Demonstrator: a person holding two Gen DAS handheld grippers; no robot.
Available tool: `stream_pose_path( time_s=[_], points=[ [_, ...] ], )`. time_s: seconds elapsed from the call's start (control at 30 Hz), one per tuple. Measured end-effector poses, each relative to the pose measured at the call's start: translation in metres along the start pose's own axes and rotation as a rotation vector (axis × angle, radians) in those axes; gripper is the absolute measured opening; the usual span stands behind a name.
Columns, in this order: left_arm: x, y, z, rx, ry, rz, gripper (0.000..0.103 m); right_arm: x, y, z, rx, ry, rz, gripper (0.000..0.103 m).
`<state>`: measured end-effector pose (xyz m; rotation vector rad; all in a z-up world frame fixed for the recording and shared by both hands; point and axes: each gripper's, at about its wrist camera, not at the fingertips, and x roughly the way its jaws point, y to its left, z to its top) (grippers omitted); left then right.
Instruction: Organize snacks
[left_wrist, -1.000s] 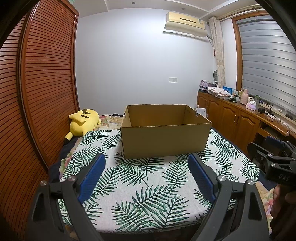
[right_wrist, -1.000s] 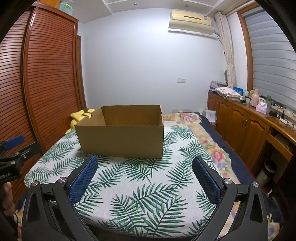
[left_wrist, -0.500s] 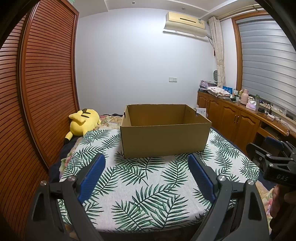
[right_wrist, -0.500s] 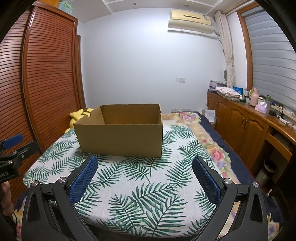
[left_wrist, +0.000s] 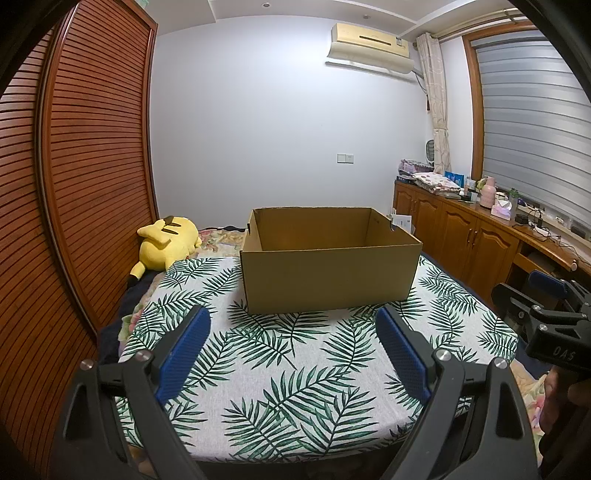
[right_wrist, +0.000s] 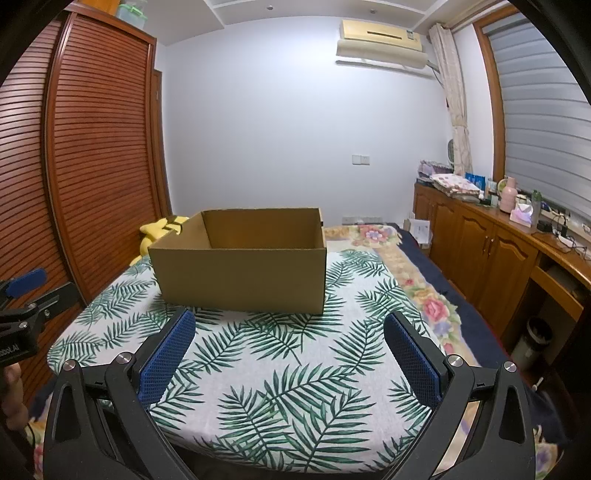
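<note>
While no snacks showed in either view, noted only the box (left_wrist: 328, 275): brown cardboard, open-topped, upright on the leaf-print cover (left_wrist: 295, 354), toward the far half of it. Inside walls bare as far as visible; floor of box hidden by near wall. Hand-hole cutouts seen on both side walls.

Left gripper (left_wrist: 293, 350) held low at the near edge of cover, aimed at box, well short of it. Blue pads (left_wrist: 184, 354) spread wide, nothing between. Also glimpsed in right wrist view at far left edge (right_wrist: 22, 295), with part of a hand (right_wrist: 13, 398) under it.

Right gripper (right_wrist: 291, 354) likewise low at near edge, pads (right_wrist: 413, 363) spread wide, gripping nothing, box ahead and slightly left. Seen from left wrist view at far right (left_wrist: 543, 314), hand (left_wrist: 561, 398) partly visible below.

Beyond box: yellow plush (left_wrist: 166, 243) lying on bed to the left, against louvred wardrobe (left_wrist: 85, 184). Floral bedding (right_wrist: 424, 295) exposed right of cover. Wooden cabinets (left_wrist: 465, 236) along right wall, top cluttered with folded cloth, pink bottle, cables. Blinds (left_wrist: 532, 129) down over window, curtain (left_wrist: 437, 103) tied at its left. Air conditioner (left_wrist: 369, 46) high on back wall, switch plate (left_wrist: 345, 158) lower. Small bin (right_wrist: 535, 341) on floor by cabinets.
</note>
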<state>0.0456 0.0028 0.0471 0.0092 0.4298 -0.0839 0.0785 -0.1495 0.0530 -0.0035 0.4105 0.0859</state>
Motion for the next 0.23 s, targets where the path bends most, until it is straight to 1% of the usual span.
stream_pose_path(
  time_s=[0.23],
  points=[
    [0.0004,-0.0002,-0.0005,0.000,0.000,0.001,0.092,-0.0006,-0.0006,-0.0009,0.001,0.001,-0.001,0.103]
  ],
)
